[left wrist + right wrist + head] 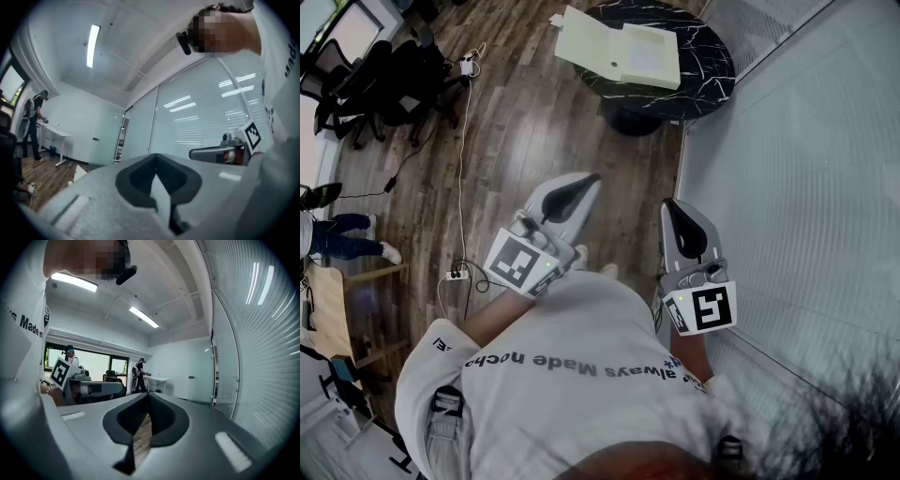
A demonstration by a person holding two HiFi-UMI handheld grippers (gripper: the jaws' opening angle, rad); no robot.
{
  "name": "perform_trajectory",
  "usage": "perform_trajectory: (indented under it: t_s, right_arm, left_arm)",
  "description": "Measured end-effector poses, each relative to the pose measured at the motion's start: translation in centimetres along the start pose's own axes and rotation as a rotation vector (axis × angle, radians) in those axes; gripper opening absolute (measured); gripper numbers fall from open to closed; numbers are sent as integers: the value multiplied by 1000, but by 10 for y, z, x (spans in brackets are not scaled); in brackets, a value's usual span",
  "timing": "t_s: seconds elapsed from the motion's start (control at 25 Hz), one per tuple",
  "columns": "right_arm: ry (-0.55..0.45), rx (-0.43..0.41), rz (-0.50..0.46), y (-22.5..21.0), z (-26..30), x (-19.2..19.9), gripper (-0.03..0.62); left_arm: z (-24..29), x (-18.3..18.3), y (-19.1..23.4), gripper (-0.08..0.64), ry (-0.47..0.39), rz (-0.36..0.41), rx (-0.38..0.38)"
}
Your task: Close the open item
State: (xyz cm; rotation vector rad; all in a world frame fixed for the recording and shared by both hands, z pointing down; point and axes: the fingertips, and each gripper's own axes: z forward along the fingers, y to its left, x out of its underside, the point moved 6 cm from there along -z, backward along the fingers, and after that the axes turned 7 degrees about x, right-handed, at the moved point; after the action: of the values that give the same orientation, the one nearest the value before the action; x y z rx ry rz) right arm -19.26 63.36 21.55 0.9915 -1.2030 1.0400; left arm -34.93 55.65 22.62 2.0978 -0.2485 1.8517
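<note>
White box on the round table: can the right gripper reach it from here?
Probably not. The right gripper is held close to the person's body, and the white box lies open on the table across wood floor. Nothing blocks the way; stepping closer should do.

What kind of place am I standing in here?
Most likely an office or meeting room: black office chairs stand on the wood floor, a ribbed glass partition runs along one side, and a round dark table holds an open pale box.
</note>
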Motion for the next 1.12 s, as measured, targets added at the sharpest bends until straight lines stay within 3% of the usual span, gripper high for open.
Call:
perform_trajectory:
  t_s: [0.32, 0.64, 0.88, 1.12]
  right_arm:
    - [-15, 30, 8, 17, 27, 3, 2]
    - [2, 39, 33, 1, 56, 16, 1]
    - [6, 31, 31, -36, 84, 20, 1]
    - [2, 16, 36, -102, 116, 24, 0]
  left_arm:
    - [-18, 6, 30, 3, 8, -21, 5]
    - [-6, 21, 57, 3, 24, -41, -9]
    - [35, 26, 79, 3, 28, -44, -19]
    - [103, 30, 102, 3, 41, -33, -41]
